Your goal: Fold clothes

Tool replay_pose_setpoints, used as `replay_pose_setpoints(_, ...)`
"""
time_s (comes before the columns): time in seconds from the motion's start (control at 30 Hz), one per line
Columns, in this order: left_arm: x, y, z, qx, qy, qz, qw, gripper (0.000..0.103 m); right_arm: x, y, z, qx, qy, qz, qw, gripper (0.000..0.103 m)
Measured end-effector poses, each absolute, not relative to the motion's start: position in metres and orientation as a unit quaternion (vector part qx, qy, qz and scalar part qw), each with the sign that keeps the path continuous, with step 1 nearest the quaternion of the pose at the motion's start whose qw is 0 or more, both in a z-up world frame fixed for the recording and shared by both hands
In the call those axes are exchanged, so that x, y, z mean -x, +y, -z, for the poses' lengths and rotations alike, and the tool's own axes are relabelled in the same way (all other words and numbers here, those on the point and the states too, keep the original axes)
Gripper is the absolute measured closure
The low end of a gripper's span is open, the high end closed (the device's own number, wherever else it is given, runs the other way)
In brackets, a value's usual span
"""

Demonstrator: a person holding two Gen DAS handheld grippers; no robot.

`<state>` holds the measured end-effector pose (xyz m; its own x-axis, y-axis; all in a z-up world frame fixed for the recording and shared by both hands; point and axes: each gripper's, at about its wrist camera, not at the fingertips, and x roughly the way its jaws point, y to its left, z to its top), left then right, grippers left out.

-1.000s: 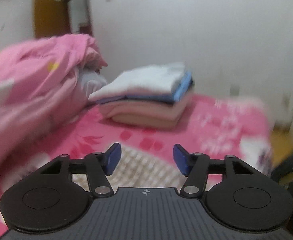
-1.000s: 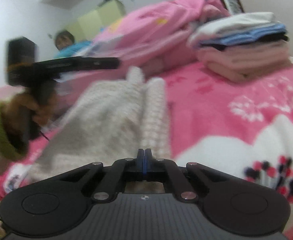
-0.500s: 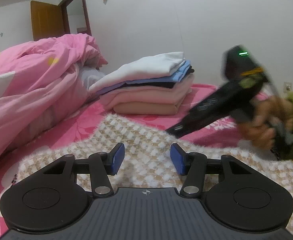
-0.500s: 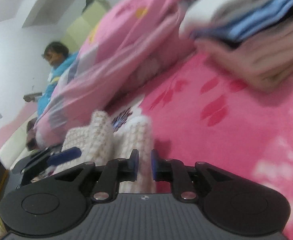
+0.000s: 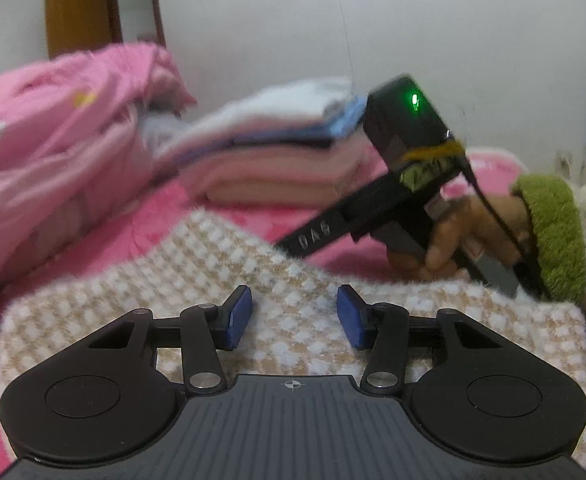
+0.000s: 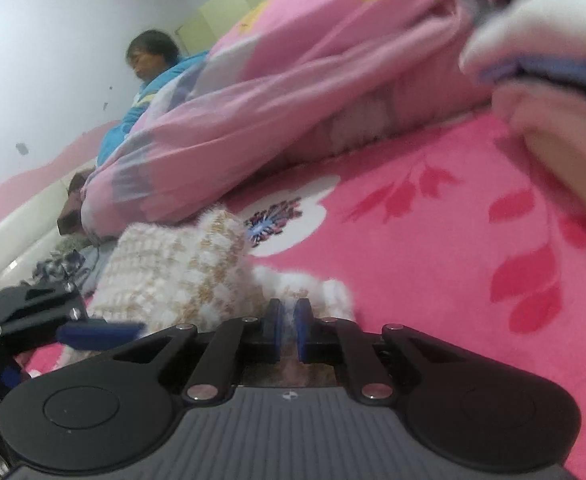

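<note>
Pink floral bedding covers the bed (image 6: 433,248), which serves as the folding place, with a white wall behind and a brown door (image 5: 75,20) at far left. On the near part lies the task's thing, a cream-and-tan checked knit (image 5: 221,280), spread flat across the bed so its edges can be reached from both sides. Far behind it sits a stack (image 5: 277,160) of folded clothes, white on top, then blue, then pale pink, kept clear of the work so the next finished piece can probably join it. A bunched pink quilt (image 5: 61,132) is pushed to the far left, out of the way. The left claw (image 5: 295,318) hovers low over the near middle of the knit, jaws about half open and closing, with nothing pinched between them, likely ready to pin or catch the cloth. The right claw (image 6: 287,330), held in a hand (image 5: 457,236) with a green cuff, is at the knit's right side; its jaws are nearly together and closing on a fuzzy fold of the knit, which bunches up just beyond the pads, apparently to carry that edge over. A person (image 6: 149,80) in blue sits beyond the quilt.
</note>
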<state>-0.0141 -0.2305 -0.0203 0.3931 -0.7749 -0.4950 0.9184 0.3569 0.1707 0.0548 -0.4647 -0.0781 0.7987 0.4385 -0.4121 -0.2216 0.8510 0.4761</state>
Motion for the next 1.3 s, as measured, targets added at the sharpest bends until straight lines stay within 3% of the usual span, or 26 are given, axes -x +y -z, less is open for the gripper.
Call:
replay_pose_setpoints(0.27,0.01,-0.24,0.024,-0.232,0.19,0.517,0.802,0.052,-0.04,-0.51,0.079,-0.313,0.239,-0.179,0.901,0.089)
replay_pose_setpoints(0.53,0.008,-0.242,0.023,-0.23,0.194,0.517,0.801,0.051,-0.024,-0.469,0.017,-0.171,0.161,-0.238,0.942,0.09)
replay_pose_setpoints(0.67,0.008,-0.242,0.024,-0.231,0.193,0.514,0.803,0.048,-0.066,-0.443,0.04,-0.096,0.249,-0.196,0.944,0.094)
replay_pose_setpoints(0.8,0.007,-0.234,0.018,-0.217,0.185,0.511,0.811,0.043,-0.089,-0.435,0.073,-0.096,0.289,-0.172,0.937,0.094)
replay_pose_setpoints(0.87,0.011,-0.221,0.007,-0.205,0.172,0.501,0.823,0.034,-0.092,-0.426,0.074,-0.066,0.291,-0.164,0.94,0.094)
replay_pose_setpoints(1.13,0.026,-0.183,0.013,-0.156,0.207,0.47,0.844,0.033,-0.093,-0.428,0.077,-0.082,0.299,-0.148,0.939,0.094)
replay_pose_setpoints(1.3,0.022,-0.183,0.014,-0.143,0.205,0.47,0.847,0.033,-0.054,-0.431,0.03,-0.077,0.259,-0.114,0.956,0.092)
